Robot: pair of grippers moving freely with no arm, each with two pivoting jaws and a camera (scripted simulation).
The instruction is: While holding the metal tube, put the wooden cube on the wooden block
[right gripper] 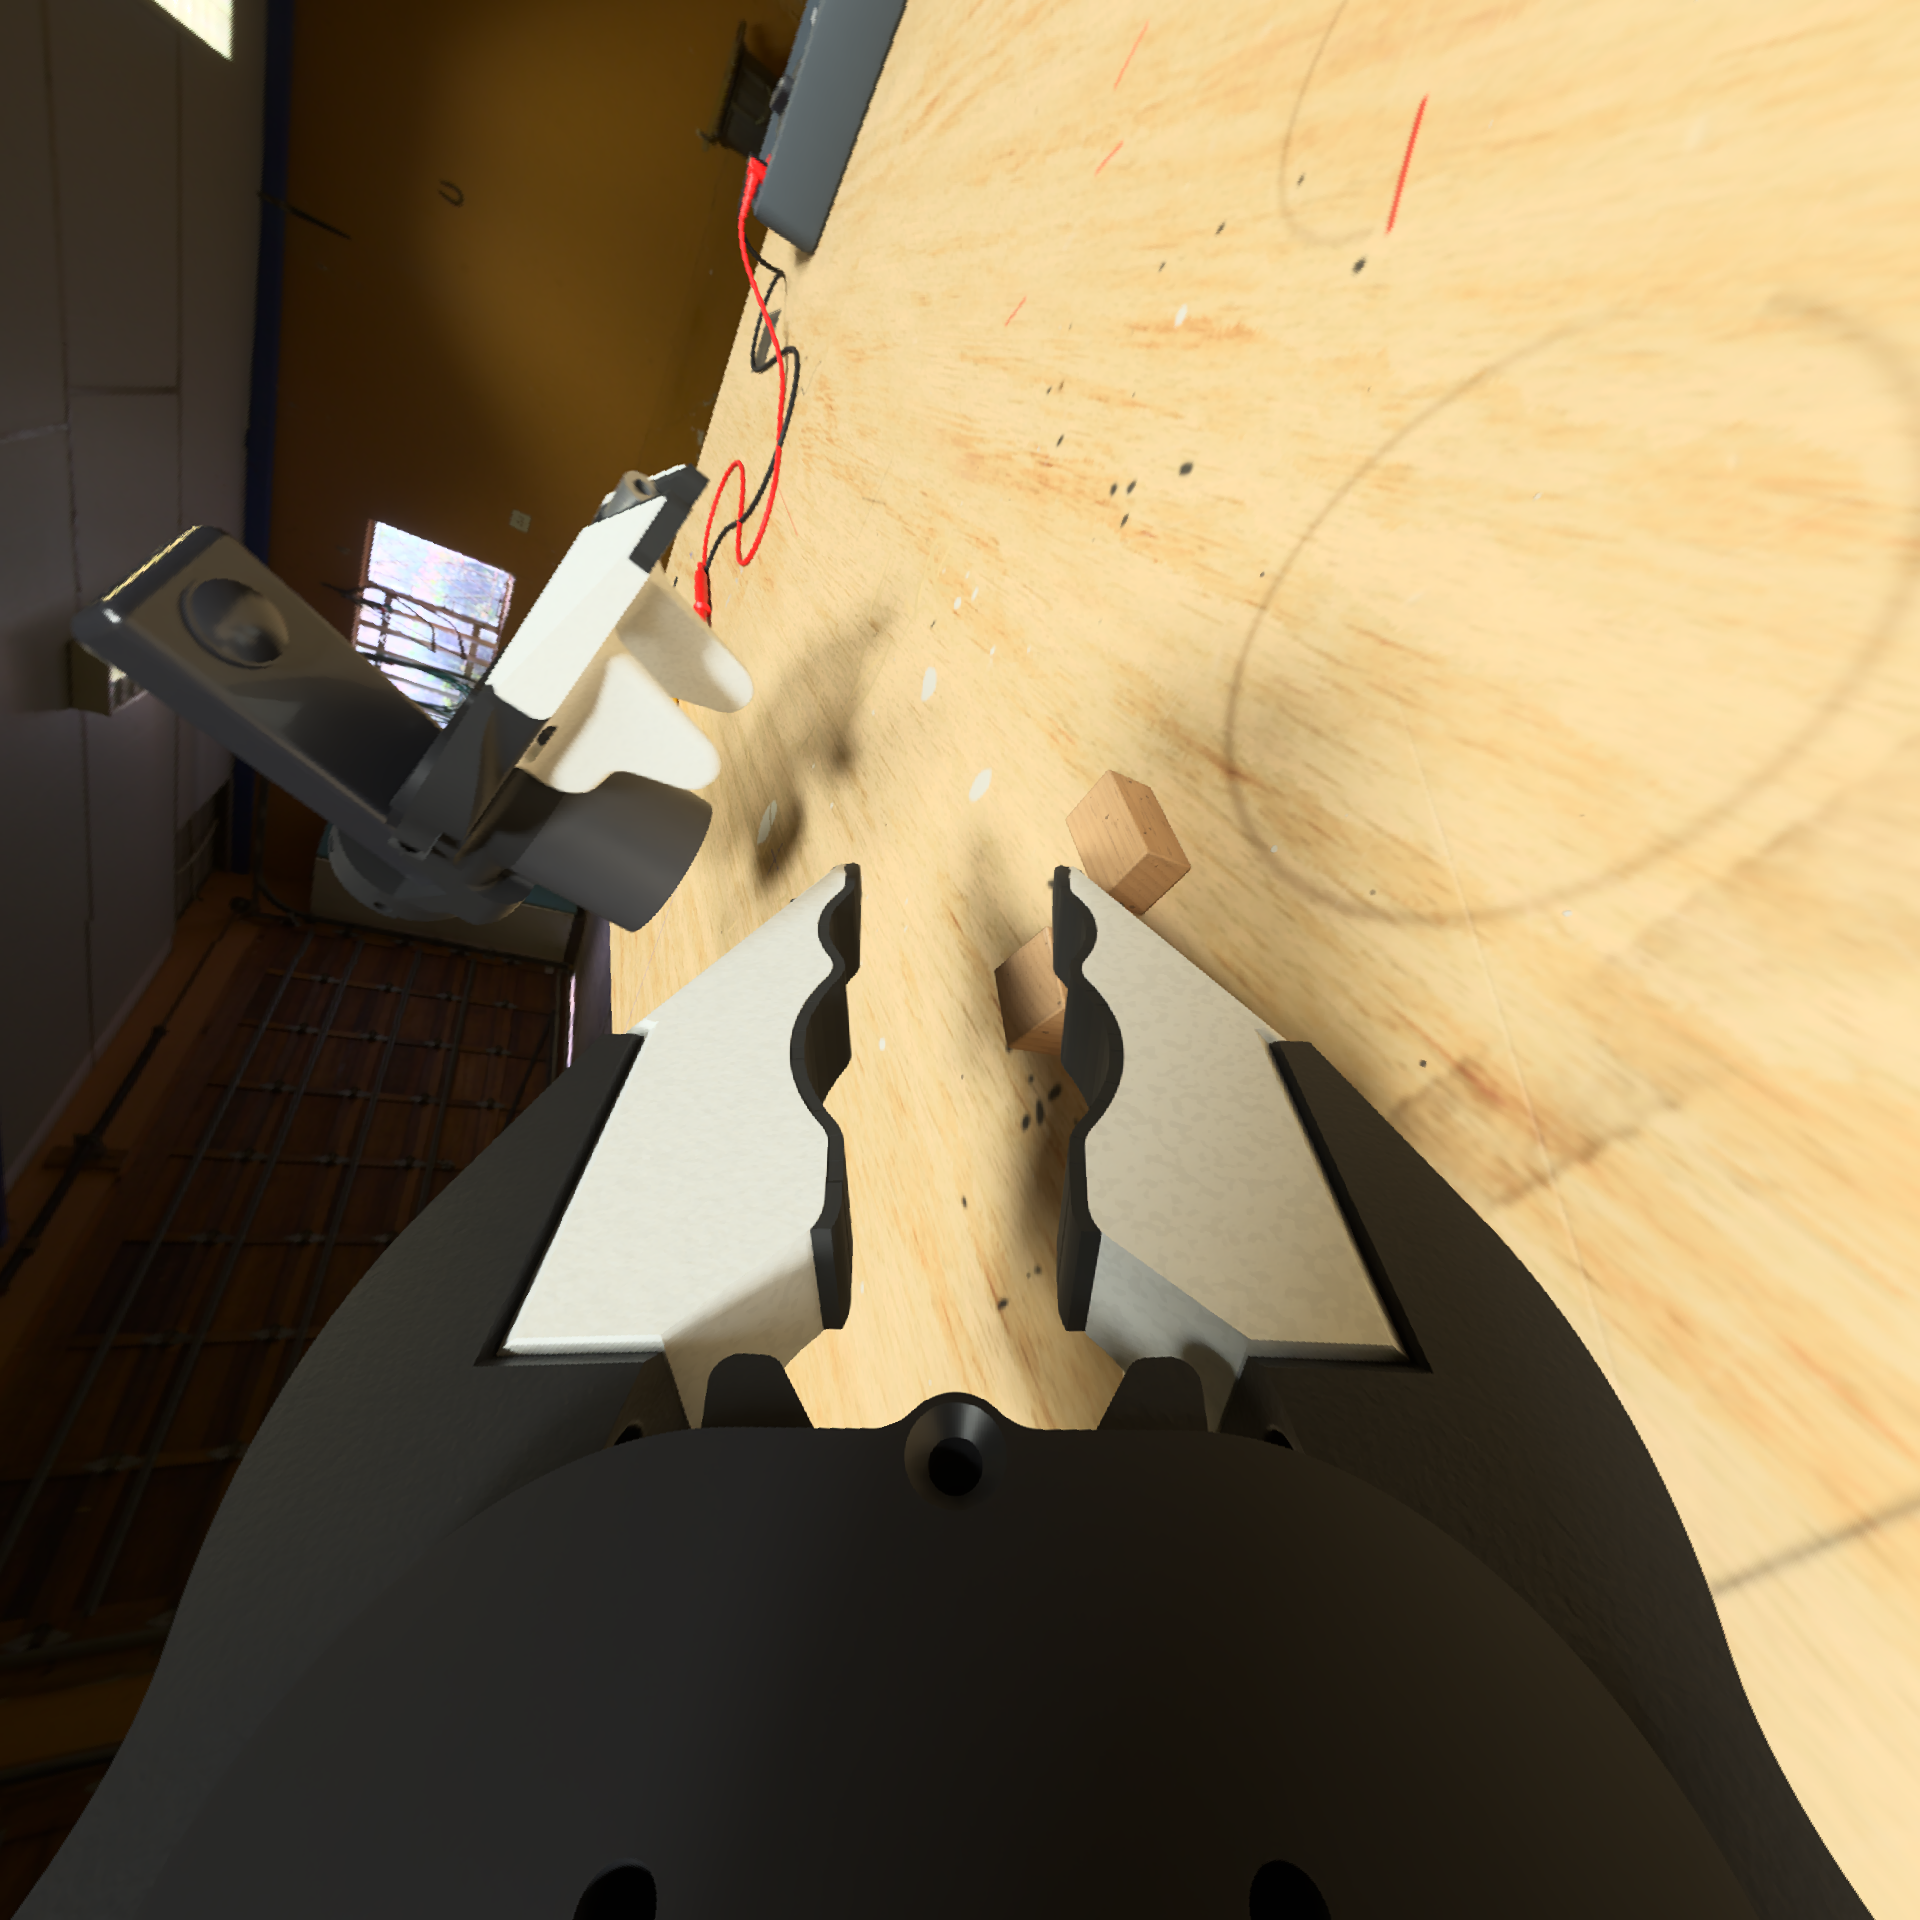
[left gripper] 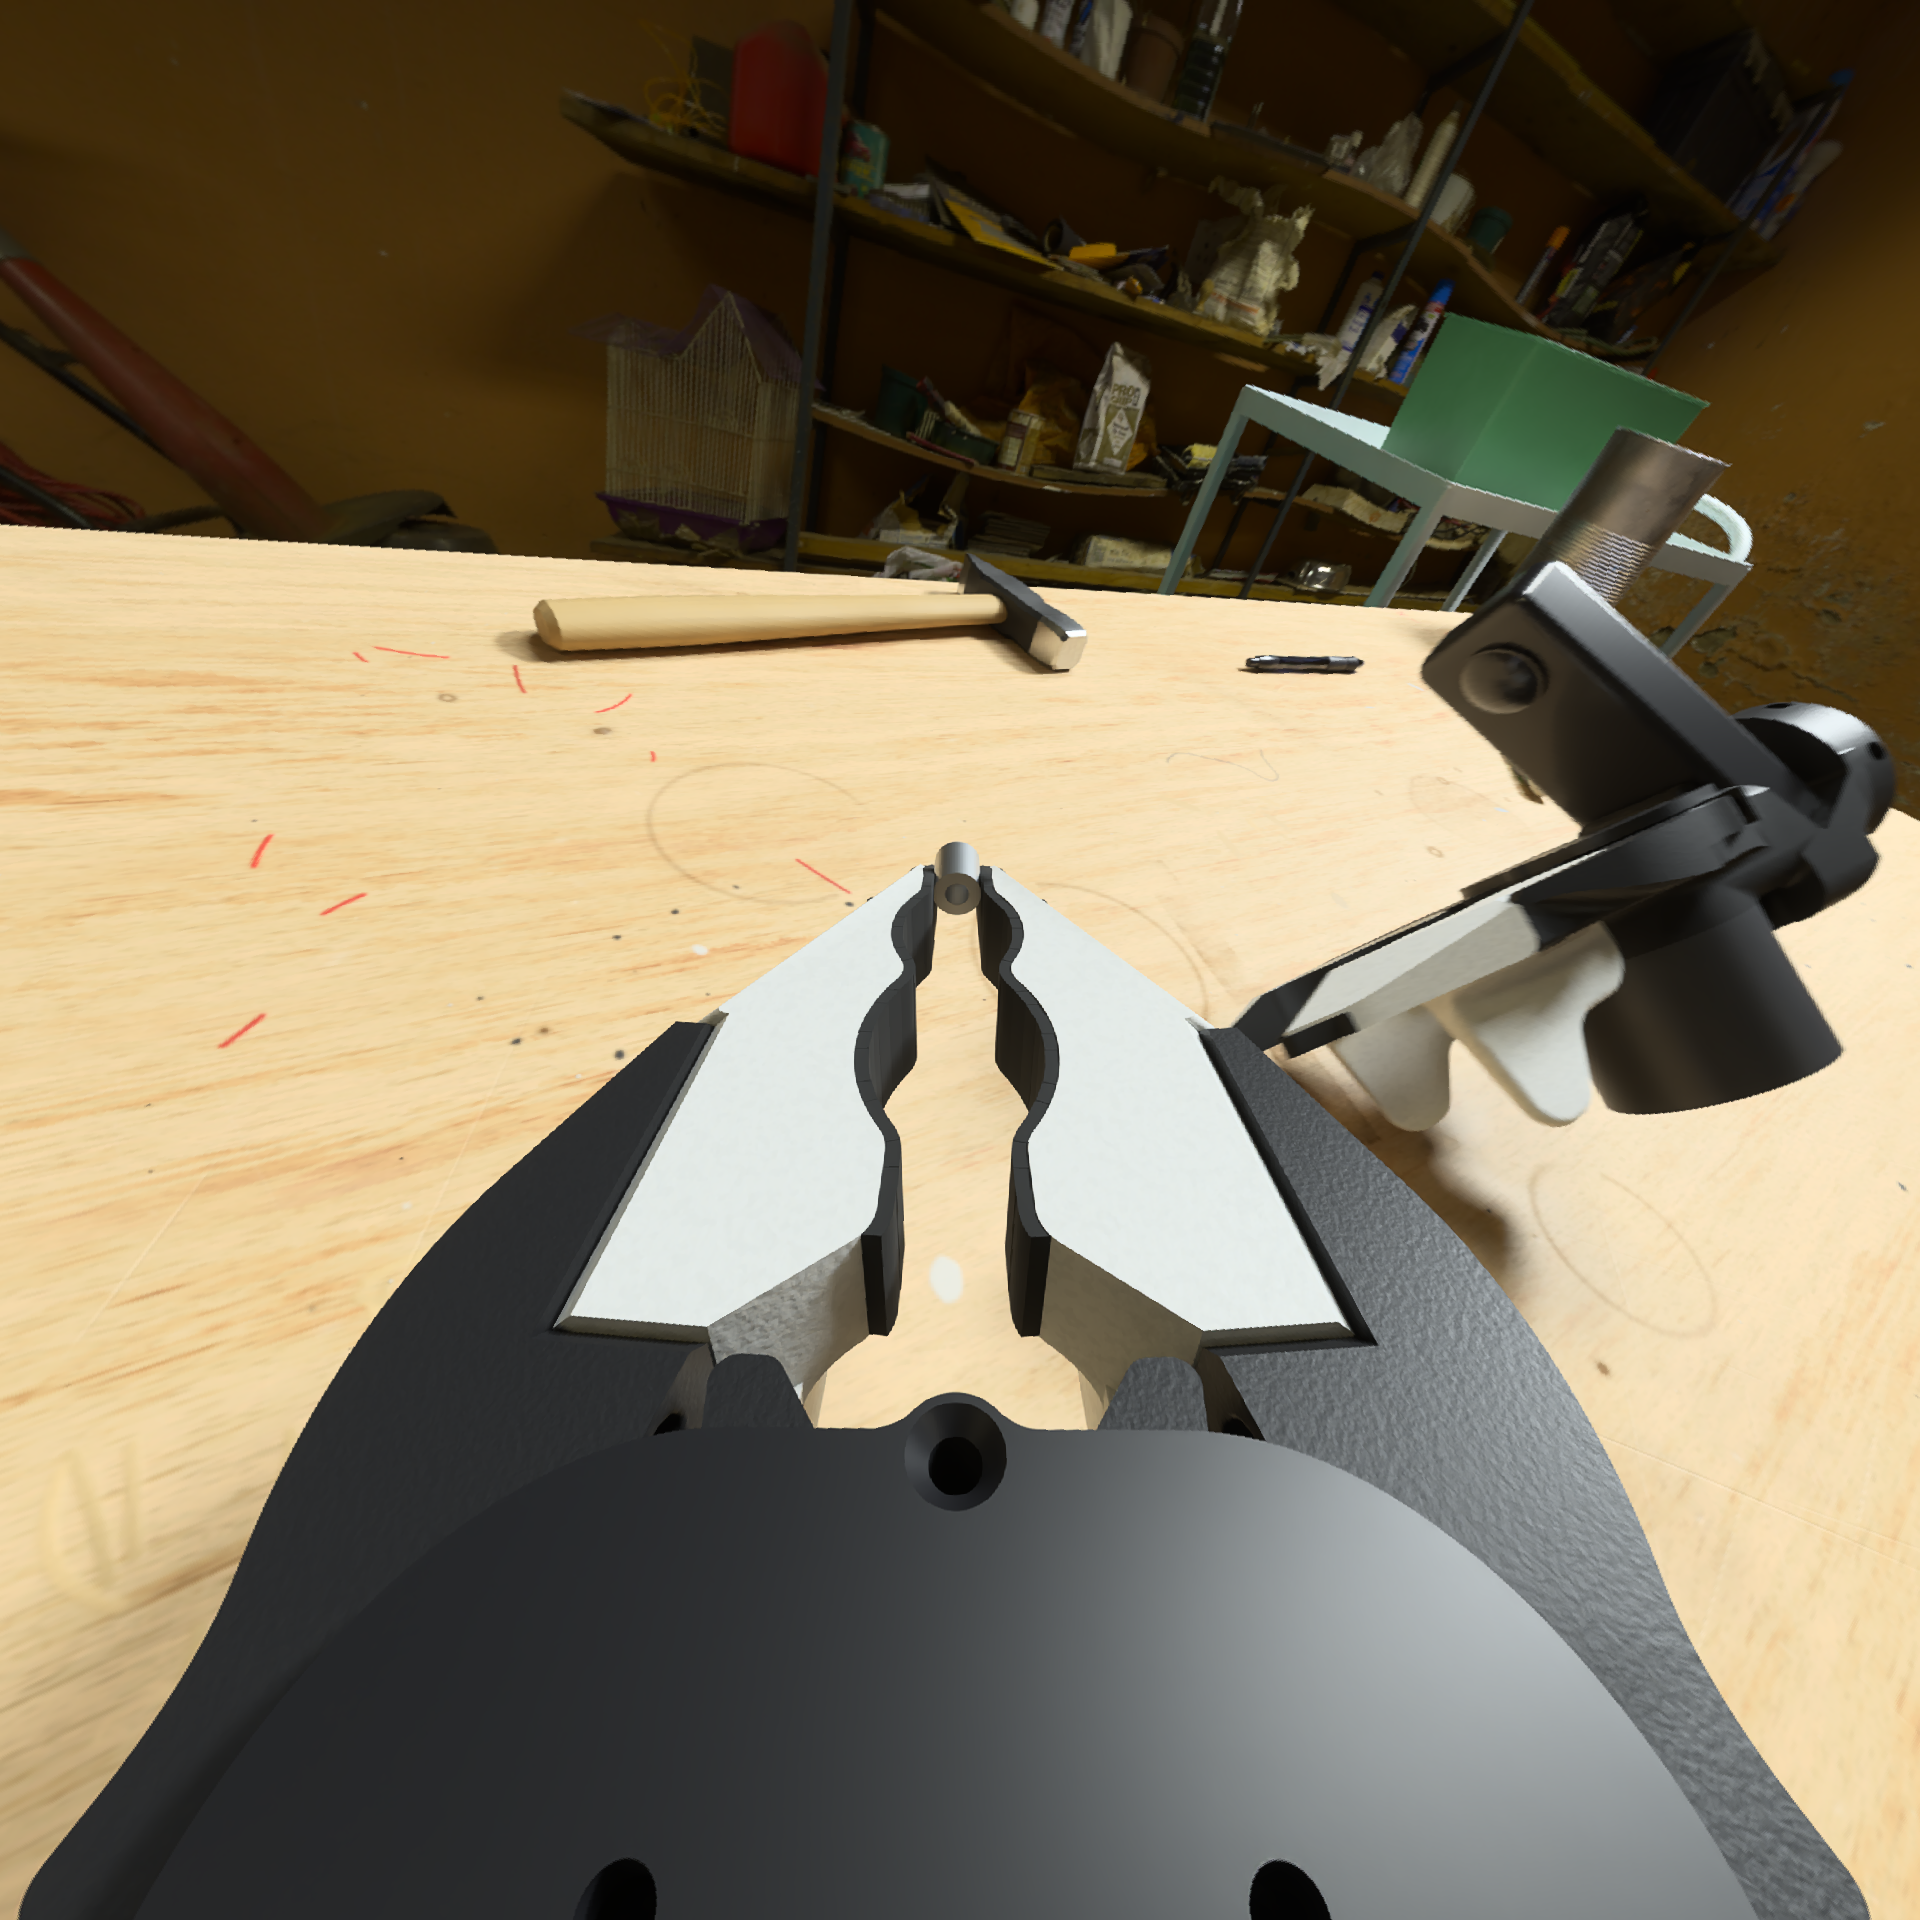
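Note:
My left gripper is shut on a small grey metal tube at its fingertips, just above the plywood table. My right gripper is open and empty, rolled on its side over the table. Two light wooden pieces lie ahead of it. A wooden cube lies just beyond the right-hand finger's tip. A second wooden piece lies nearer, partly hidden behind that finger. The left gripper shows at the upper left of the right wrist view. The right gripper shows at the right of the left wrist view.
A hammer and a small black bit lie near the table's far edge. A grey box with red and black wires sits by another edge. A green box stands on a pale side table beyond.

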